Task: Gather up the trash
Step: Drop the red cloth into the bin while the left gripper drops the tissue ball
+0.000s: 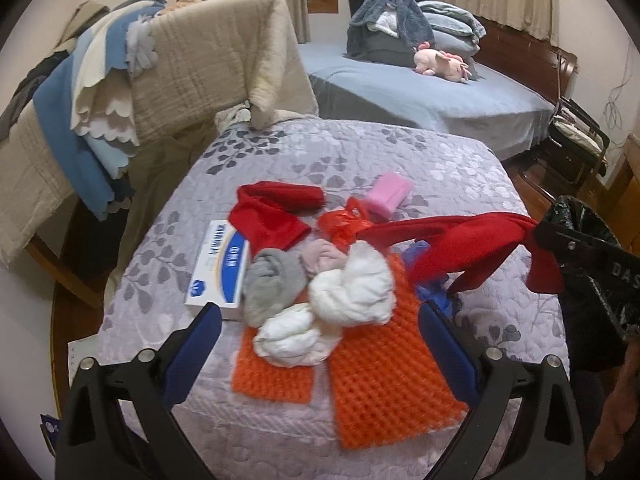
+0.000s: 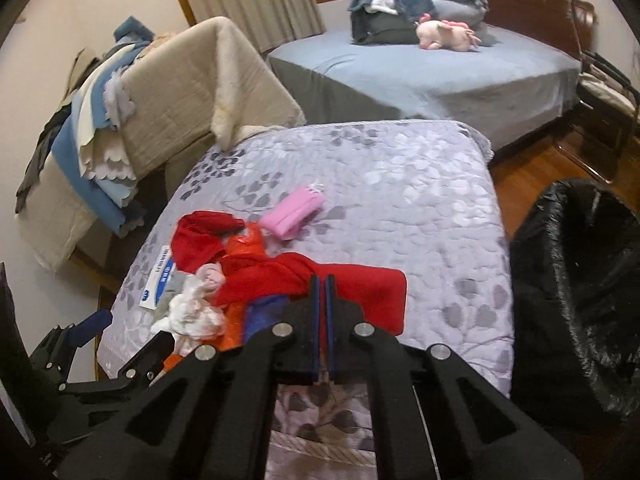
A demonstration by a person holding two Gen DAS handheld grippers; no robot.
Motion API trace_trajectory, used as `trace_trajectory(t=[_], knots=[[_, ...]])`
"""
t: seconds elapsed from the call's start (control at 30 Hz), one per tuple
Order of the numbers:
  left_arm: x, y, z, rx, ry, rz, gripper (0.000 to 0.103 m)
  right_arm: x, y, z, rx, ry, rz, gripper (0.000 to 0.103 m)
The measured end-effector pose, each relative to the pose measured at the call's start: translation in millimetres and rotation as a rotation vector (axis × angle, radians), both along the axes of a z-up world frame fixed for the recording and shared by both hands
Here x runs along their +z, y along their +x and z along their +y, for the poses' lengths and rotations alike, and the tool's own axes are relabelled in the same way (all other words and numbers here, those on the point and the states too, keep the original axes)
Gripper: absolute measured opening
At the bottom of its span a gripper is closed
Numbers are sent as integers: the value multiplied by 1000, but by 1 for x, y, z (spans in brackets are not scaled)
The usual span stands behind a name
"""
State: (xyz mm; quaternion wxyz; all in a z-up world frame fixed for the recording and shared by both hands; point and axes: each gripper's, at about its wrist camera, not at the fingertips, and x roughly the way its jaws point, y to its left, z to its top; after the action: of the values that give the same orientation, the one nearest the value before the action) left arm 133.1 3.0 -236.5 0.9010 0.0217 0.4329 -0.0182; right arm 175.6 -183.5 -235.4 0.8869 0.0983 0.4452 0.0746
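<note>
Lilac quilted bedding with grey leaf print covers the bed (image 1: 360, 152) that carries the clutter. Right tongs (image 2: 319, 292) are pressed together, pinching a long red cloth (image 2: 352, 284); in the left wrist view this cloth (image 1: 460, 236) stretches limp through the air toward the bin bag, one end hanging. Left tongs (image 1: 320, 344) are spread wide, holding nothing, above the pile. Between their blue pads lie crumpled white wads (image 1: 352, 288), a grey wad (image 1: 268, 280) and a pale pink one (image 1: 320, 254), all resting on orange knobbly mats (image 1: 384, 376). Just beside them sits a white and blue box (image 1: 220, 268), partly under a second red cloth (image 1: 272, 212). Farther back are a scrunched red plastic bag (image 1: 344, 220) and a pink folded piece (image 1: 388, 194). Off the bed's right edge stands a black bin bag (image 2: 580, 280), mouth open.
</note>
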Motion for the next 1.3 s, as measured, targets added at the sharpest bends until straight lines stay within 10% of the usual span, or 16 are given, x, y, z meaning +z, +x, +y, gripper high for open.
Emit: trace_trajectory(t=[0.37, 0.47, 1.3], knots=[[-22, 16, -13, -11, 10, 58, 67, -18, -8, 0, 7, 13, 48, 2], [-26, 17, -12, -25, -12, 88, 40, -17, -8, 1, 8, 12, 48, 2], [70, -7, -42, -71, -34, -28, 33, 93, -28, -43, -52, -16, -118, 2]])
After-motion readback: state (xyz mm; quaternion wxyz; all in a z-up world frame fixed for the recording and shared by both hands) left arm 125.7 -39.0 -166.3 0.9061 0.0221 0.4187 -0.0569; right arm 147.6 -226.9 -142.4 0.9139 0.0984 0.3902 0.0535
